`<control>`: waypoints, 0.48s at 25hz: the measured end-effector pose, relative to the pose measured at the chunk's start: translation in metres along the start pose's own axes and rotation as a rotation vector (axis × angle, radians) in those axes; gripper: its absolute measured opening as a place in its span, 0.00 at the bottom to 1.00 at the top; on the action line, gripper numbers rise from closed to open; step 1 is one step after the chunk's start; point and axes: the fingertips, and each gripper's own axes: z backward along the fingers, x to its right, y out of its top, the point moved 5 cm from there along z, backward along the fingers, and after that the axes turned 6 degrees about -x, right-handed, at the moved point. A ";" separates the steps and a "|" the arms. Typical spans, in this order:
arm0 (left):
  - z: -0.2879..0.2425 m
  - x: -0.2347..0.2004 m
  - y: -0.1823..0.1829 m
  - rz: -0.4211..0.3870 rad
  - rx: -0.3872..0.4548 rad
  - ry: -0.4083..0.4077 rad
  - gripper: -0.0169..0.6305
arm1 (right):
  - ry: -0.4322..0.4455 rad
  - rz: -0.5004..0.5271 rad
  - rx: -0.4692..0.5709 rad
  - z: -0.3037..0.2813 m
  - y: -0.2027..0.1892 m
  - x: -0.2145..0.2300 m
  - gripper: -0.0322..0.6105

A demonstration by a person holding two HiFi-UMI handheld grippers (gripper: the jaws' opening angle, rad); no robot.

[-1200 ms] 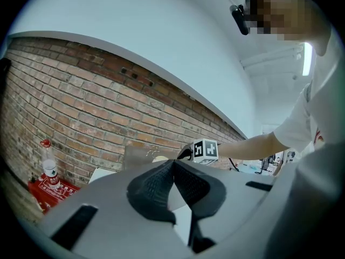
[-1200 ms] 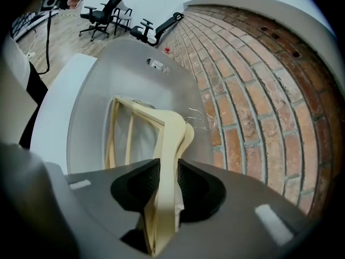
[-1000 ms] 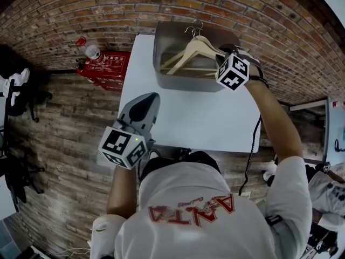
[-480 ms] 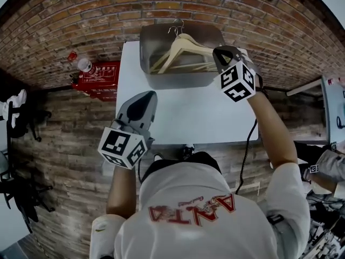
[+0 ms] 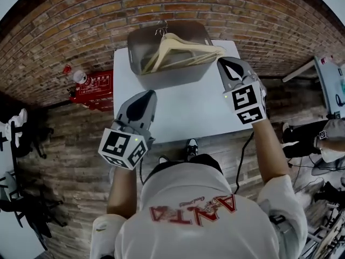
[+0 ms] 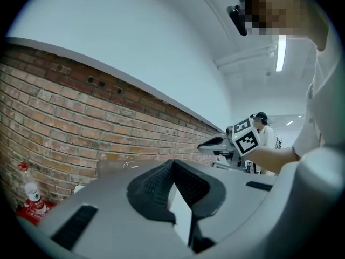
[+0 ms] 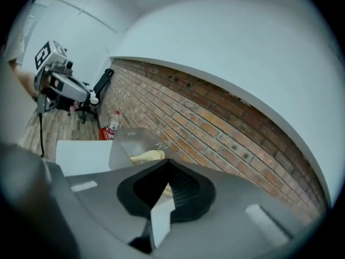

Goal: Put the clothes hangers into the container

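Note:
Several wooden hangers (image 5: 180,52) lie stacked in the grey container (image 5: 137,42) at the far end of the white table (image 5: 178,112); their metal hooks stick up at its back rim. My right gripper (image 5: 225,63) hovers just right of the container, shut and empty, apart from the hangers. In the right gripper view its jaws (image 7: 168,162) meet at the tips, with the container (image 7: 126,144) and hangers (image 7: 146,155) beyond them. My left gripper (image 5: 147,94) hangs over the table's near left part, shut with nothing in it; its tips (image 6: 172,161) touch.
A brick wall (image 5: 81,15) runs behind the table. A red box (image 5: 92,85) and a bottle (image 5: 80,76) sit on the wooden floor to the left. Another person (image 5: 323,139) is at the right edge. A cable (image 5: 242,155) trails from my right gripper.
My right gripper has drawn back from over the hangers in the container, towards me and to the right, and rolled. The hangers stay in the container. The left gripper barely shifted.

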 end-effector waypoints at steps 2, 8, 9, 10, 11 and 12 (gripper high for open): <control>0.000 0.004 0.001 -0.006 0.003 -0.007 0.04 | -0.005 -0.110 0.031 0.015 -0.006 -0.002 0.05; -0.004 0.016 0.005 -0.047 0.007 -0.031 0.04 | -0.064 -0.321 0.099 0.059 -0.031 -0.001 0.05; -0.003 0.016 0.007 -0.058 0.010 -0.033 0.04 | -0.077 -0.333 0.113 0.067 -0.032 0.001 0.05; -0.003 0.016 0.010 -0.066 0.015 -0.034 0.04 | -0.086 -0.351 0.130 0.075 -0.032 0.002 0.05; -0.003 0.017 0.013 -0.070 0.022 -0.036 0.04 | -0.092 -0.376 0.149 0.083 -0.033 0.003 0.05; -0.002 0.018 0.015 -0.073 0.029 -0.038 0.04 | -0.096 -0.407 0.169 0.090 -0.033 0.005 0.05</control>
